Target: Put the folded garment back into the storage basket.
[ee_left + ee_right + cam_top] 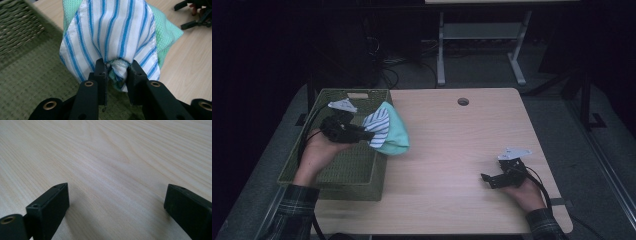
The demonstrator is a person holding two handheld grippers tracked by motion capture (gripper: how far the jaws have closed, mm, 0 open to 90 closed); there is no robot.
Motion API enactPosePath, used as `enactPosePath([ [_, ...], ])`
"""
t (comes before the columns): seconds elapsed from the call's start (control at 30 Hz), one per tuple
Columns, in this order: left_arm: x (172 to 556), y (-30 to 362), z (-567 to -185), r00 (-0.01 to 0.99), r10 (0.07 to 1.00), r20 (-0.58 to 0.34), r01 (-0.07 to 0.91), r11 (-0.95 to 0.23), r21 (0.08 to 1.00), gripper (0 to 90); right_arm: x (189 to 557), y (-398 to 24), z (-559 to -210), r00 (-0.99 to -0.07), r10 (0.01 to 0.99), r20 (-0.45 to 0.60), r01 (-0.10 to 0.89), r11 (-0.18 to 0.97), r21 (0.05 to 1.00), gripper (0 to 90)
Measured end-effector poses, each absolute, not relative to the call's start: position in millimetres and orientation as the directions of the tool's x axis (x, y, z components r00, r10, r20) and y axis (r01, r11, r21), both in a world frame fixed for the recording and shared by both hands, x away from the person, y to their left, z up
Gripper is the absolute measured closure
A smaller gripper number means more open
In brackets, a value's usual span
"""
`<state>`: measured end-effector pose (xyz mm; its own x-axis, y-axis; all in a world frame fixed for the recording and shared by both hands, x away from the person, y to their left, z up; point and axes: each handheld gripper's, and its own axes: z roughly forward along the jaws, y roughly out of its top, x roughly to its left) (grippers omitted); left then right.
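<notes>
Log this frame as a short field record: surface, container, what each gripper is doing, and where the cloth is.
surface: wooden table
container: green woven basket, at the table's left edge
left gripper: shut on a bunched fold of the cloth
cloth: blue-striped white towel with a mint green towel behind it, held over the basket's right rim
right gripper: open, holding nothing, low over bare table at the right
</notes>
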<state>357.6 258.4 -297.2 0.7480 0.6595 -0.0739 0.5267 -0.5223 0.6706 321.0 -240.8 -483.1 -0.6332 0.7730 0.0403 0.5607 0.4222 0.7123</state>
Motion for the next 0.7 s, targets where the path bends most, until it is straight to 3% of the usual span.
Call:
enactPosePath([
  [0.7,357.2,321.7,-309.9,0.590,0.800,-0.107,0.632,-0.375,0.678,72.5,321.0,-240.7,-483.1,-0.633,0.773,0.041,0.561,0.422,0.712,5.8],
])
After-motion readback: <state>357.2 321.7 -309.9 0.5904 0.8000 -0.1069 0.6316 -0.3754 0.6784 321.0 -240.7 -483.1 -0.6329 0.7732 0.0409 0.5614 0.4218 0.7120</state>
